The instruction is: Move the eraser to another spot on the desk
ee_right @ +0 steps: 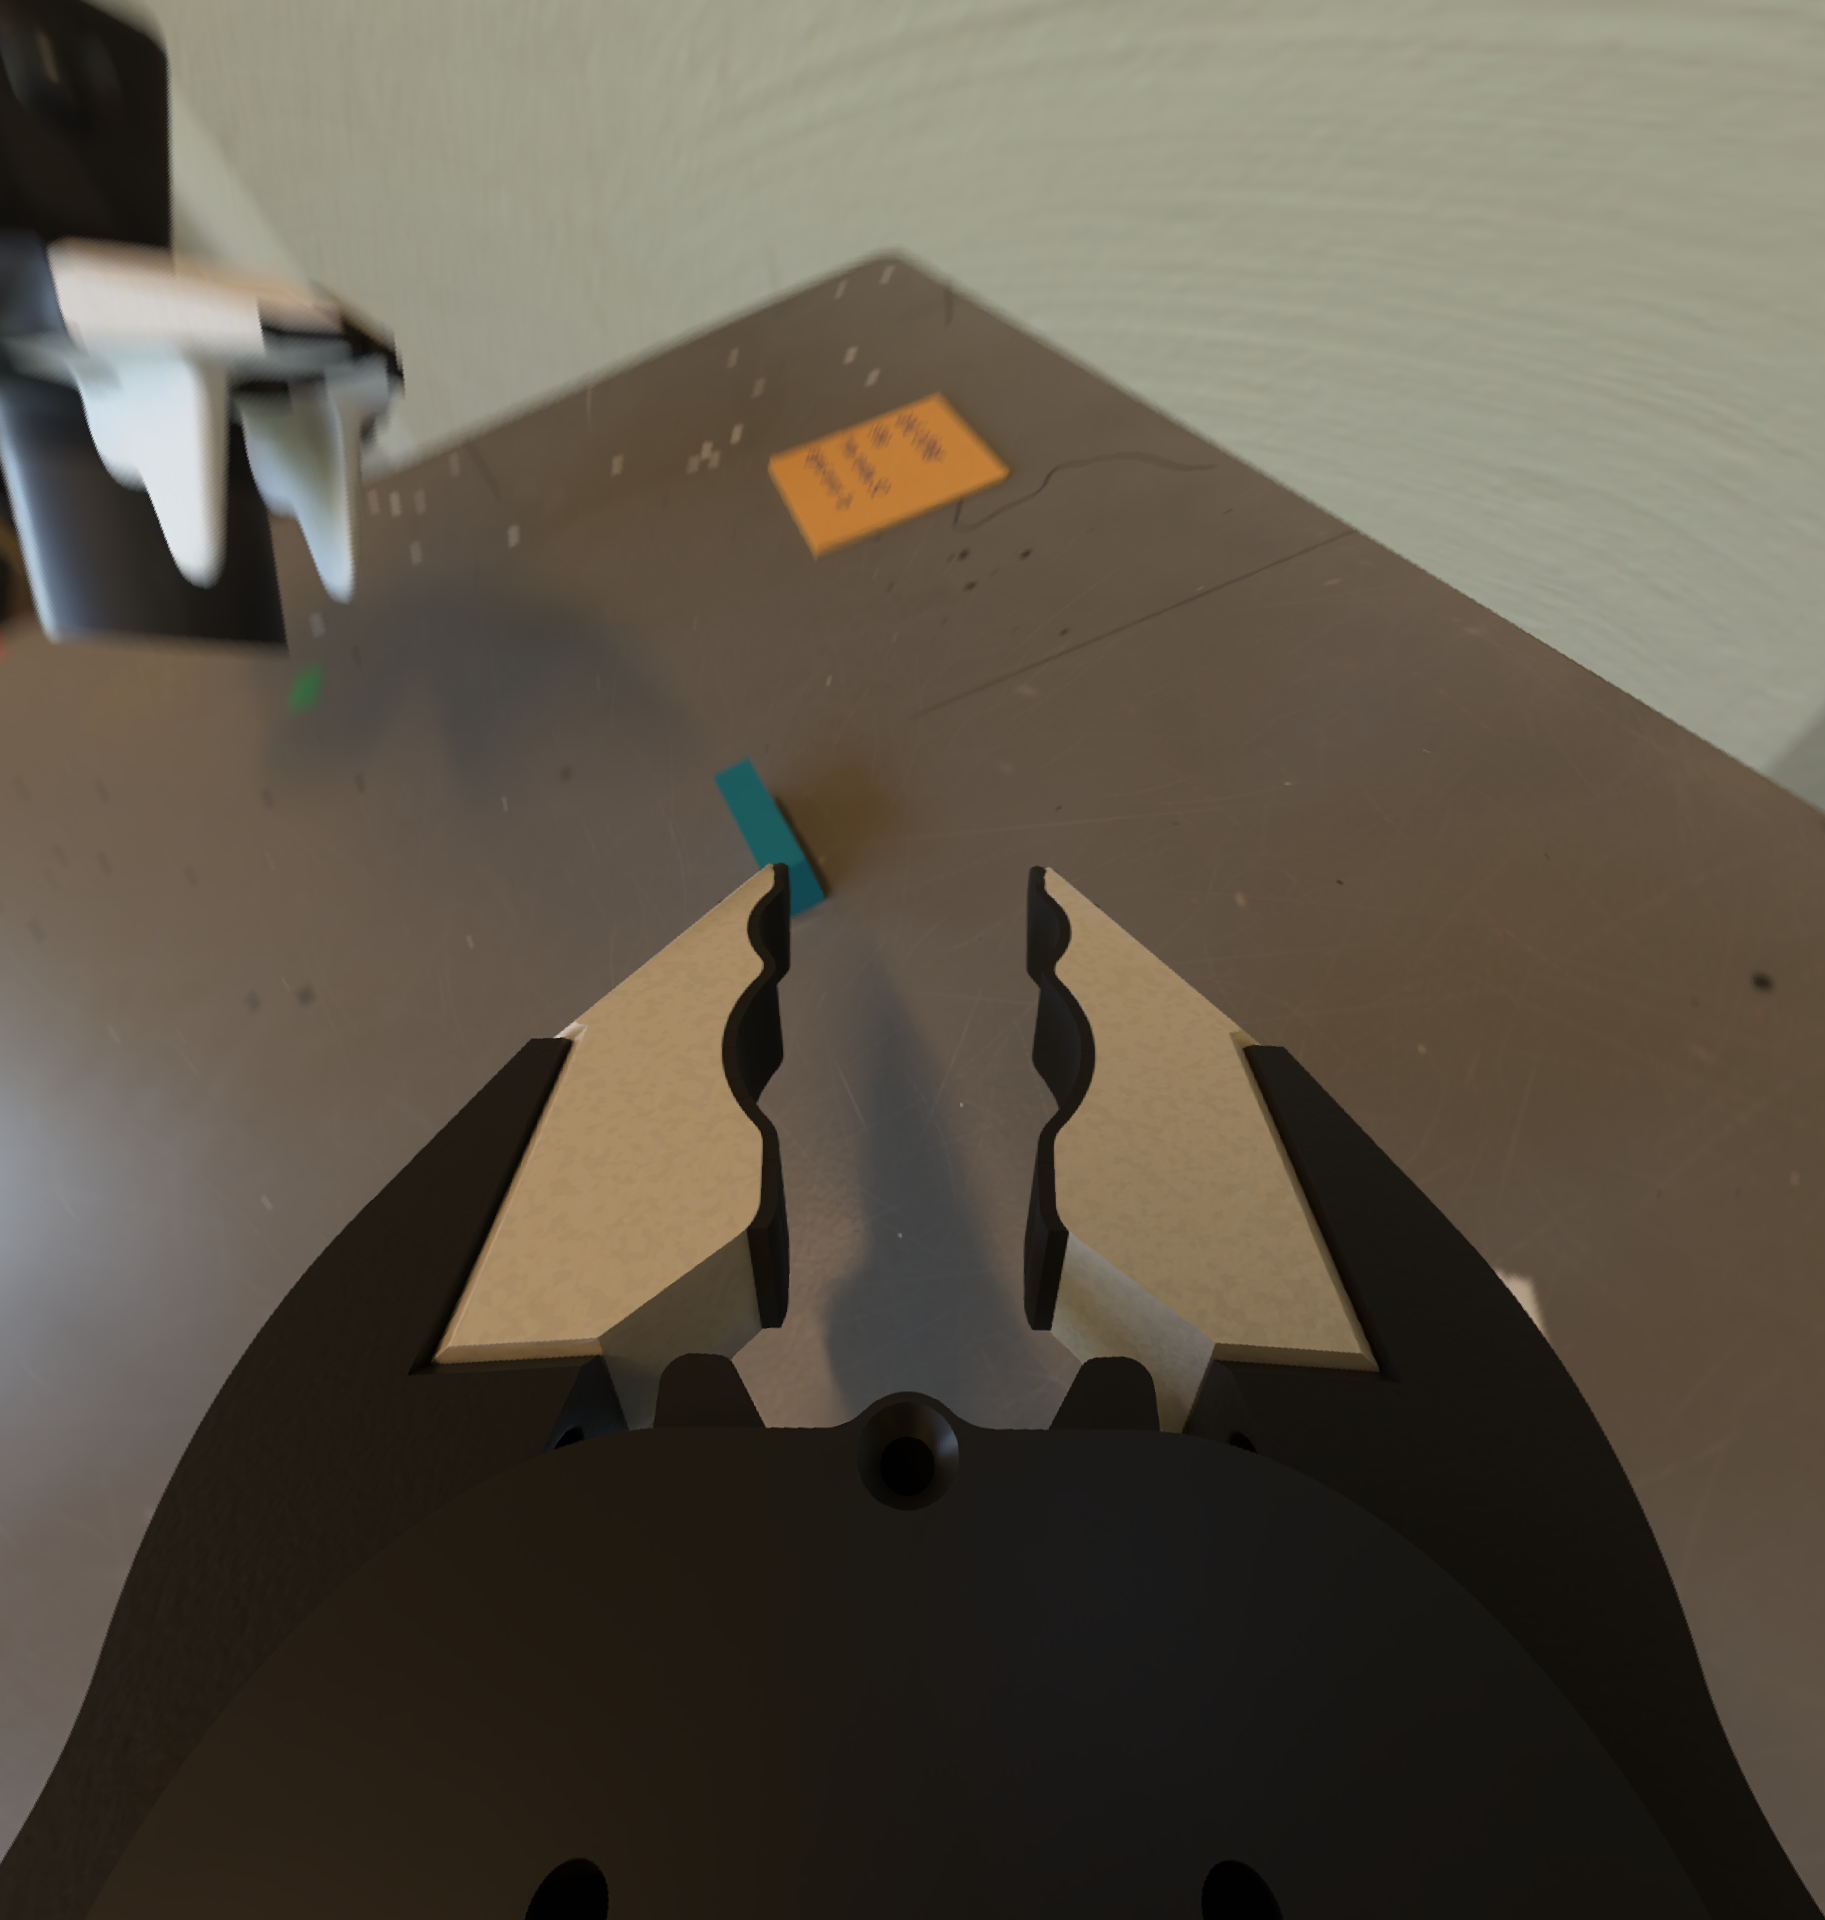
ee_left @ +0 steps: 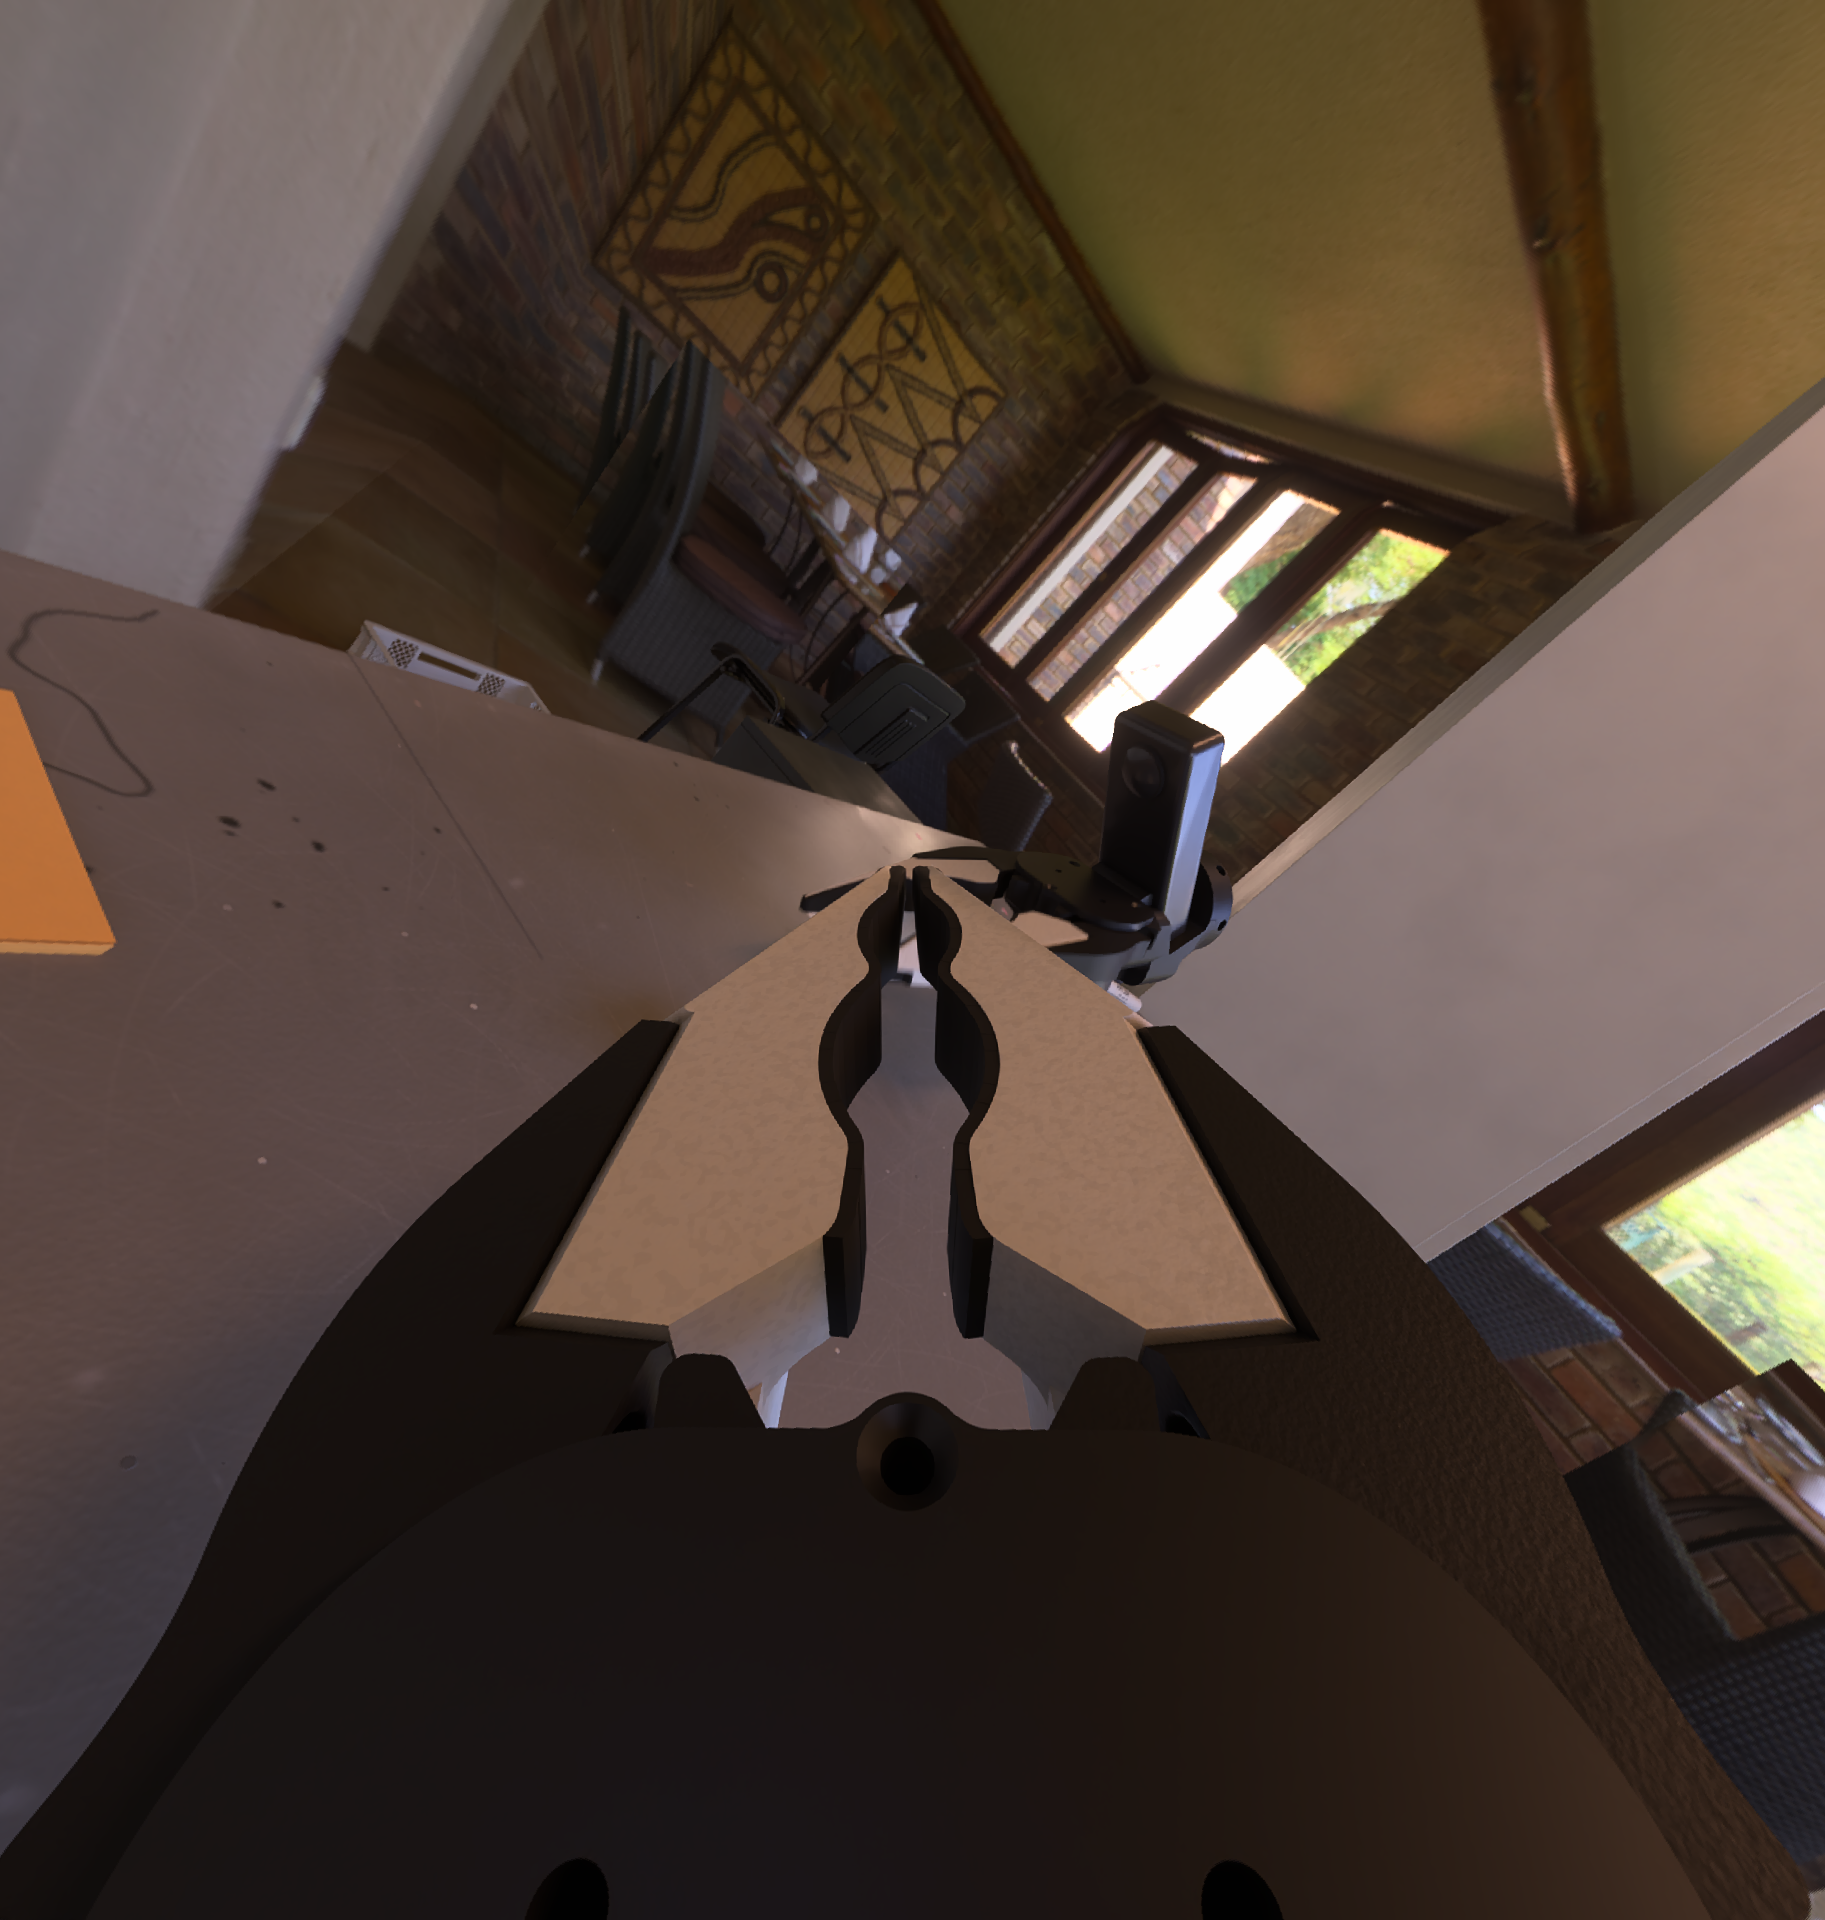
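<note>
The eraser (ee_right: 766, 828) is a small teal block lying flat on the grey-brown desk (ee_right: 1303, 935). My right gripper (ee_right: 908, 883) is open and empty above the desk; its left fingertip (ee_right: 773, 894) overlaps the eraser's near end, and the eraser lies left of the gap. My left gripper (ee_left: 909, 881) is shut and empty, tilted, pointing across the desk toward the room. The eraser is not in the left wrist view. The left gripper also shows blurred at the upper left of the right wrist view (ee_right: 264, 561), and the right gripper's body shows beyond my left fingertips (ee_left: 1147, 862).
An orange pad (ee_right: 887, 468) lies farther back on the desk, with a thin dark cord (ee_right: 1074, 473) beside it; the pad also shows in the left wrist view (ee_left: 14, 831). A small green mark (ee_right: 307, 688) is on the desk at left. A pale wall (ee_right: 1303, 208) stands behind the desk's far edge.
</note>
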Tool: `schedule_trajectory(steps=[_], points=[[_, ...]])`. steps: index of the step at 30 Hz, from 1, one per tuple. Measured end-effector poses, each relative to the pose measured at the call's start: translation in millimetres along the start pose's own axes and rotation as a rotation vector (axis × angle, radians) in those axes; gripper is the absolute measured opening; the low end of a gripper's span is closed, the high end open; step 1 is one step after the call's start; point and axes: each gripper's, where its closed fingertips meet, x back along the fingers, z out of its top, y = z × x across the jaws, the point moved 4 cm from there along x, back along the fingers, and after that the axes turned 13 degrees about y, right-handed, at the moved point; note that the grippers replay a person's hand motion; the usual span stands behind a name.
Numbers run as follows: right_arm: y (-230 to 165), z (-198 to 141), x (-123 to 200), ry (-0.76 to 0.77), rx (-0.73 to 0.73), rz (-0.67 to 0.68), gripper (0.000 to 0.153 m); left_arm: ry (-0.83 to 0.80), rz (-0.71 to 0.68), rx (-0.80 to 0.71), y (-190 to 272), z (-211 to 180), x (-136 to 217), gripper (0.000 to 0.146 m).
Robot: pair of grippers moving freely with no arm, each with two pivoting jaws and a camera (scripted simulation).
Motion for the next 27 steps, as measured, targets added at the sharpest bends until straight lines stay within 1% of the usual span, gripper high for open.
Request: schedule_trajectory(steps=[1, 3, 6, 12, 13, 15, 16, 17, 18, 20, 22, 24, 25, 27], points=[[-3, -3, -3, -0.042, 0.054, 0.021, 0.049, 0.008, -0.007, 0.001, 1, 2, 1, 0.001], [-5, -7, -9, -0.088, 0.095, 0.058, 0.053, 0.018, -0.019, 0.002, 3, 6, 1, 0.001], [0, -14, -17, -0.165, 0.14, 0.07, 0.052, 0.023, -0.03, 0.002, 5, 7, -1, 0.001], [9, -23, -23, -0.275, 0.159, 0.081, 0.049, 0.026, -0.041, -0.014, 8, 5, -9, 0.001], [9, -24, -23, -0.281, 0.168, 0.088, 0.047, 0.021, -0.041, -0.012, 8, 4, -11, 0.001], [8, -24, -22, -0.289, 0.164, 0.116, 0.037, 0.018, -0.038, -0.011, 7, 3, -14, 0.001], [9, -24, -21, -0.289, 0.154, 0.113, 0.035, 0.018, -0.037, -0.011, 8, 3, -15, 0.001], [13, -23, -19, -0.29, 0.144, 0.084, 0.033, 0.018, -0.038, -0.01, 8, 3, -16, 0.001], [22, -22, -15, -0.298, 0.134, 0.012, 0.033, 0.019, -0.039, -0.01, 8, 3, -17, 0.001], [44, -15, 0, -0.305, 0.114, -0.197, 0.032, 0.022, -0.042, -0.012, 10, 4, -18, 0.001], [61, -8, 18, -0.26, 0.048, -0.376, 0.032, 0.023, -0.038, -0.012, 10, 5, -18, 0.001], [66, -11, 29, -0.242, -0.019, -0.435, 0.032, 0.025, -0.036, -0.004, 10, 5, -18, 0.001], [66, -16, 33, -0.266, -0.026, -0.447, 0.032, 0.027, -0.035, -0.001, 10, 6, -18, 0.001], [66, -21, 34, -0.292, 0.013, -0.452, 0.033, 0.031, -0.034, 0.0, 10, 7, -17, 0.001]])
